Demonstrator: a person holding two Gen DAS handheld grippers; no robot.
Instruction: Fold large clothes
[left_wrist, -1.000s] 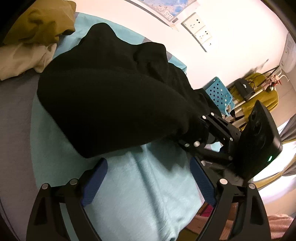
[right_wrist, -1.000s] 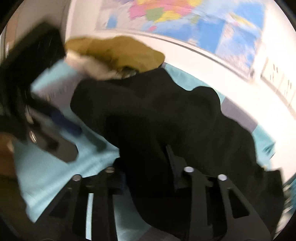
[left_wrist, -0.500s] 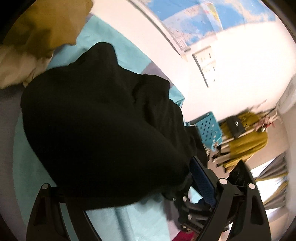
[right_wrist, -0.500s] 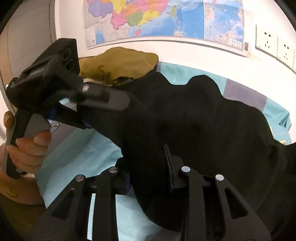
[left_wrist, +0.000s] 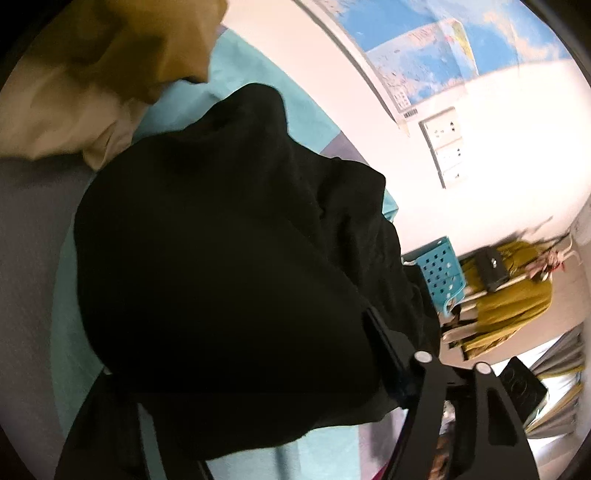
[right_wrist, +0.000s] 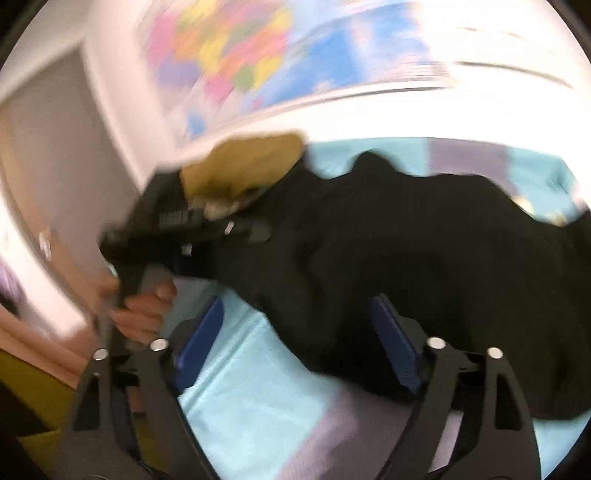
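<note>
A large black garment (left_wrist: 229, 258) lies heaped on a teal and grey bed cover (left_wrist: 70, 332). In the left wrist view my left gripper (left_wrist: 251, 384) has its fingers around the garment's near edge, and the cloth hides the left finger and the pads. In the right wrist view the black garment (right_wrist: 424, 251) spreads across the bed. My right gripper (right_wrist: 299, 332) is open, its blue pads (right_wrist: 199, 336) wide apart and empty, with the garment's edge between them. The left gripper (right_wrist: 236, 229) shows there too, pressed into the garment's far left edge.
An olive and cream clothes pile (left_wrist: 92, 66) lies at the bed's far left corner. A wall with a map (right_wrist: 258, 55) runs behind the bed. A blue perforated basket (left_wrist: 439, 269) and a rack with olive clothes (left_wrist: 506, 306) stand beyond the bed's right end.
My right gripper has let go of the garment and opened, pulling back. My left gripper has moved forward into the garment's edge, which now covers its fingers. Both views are motion-blurred.
</note>
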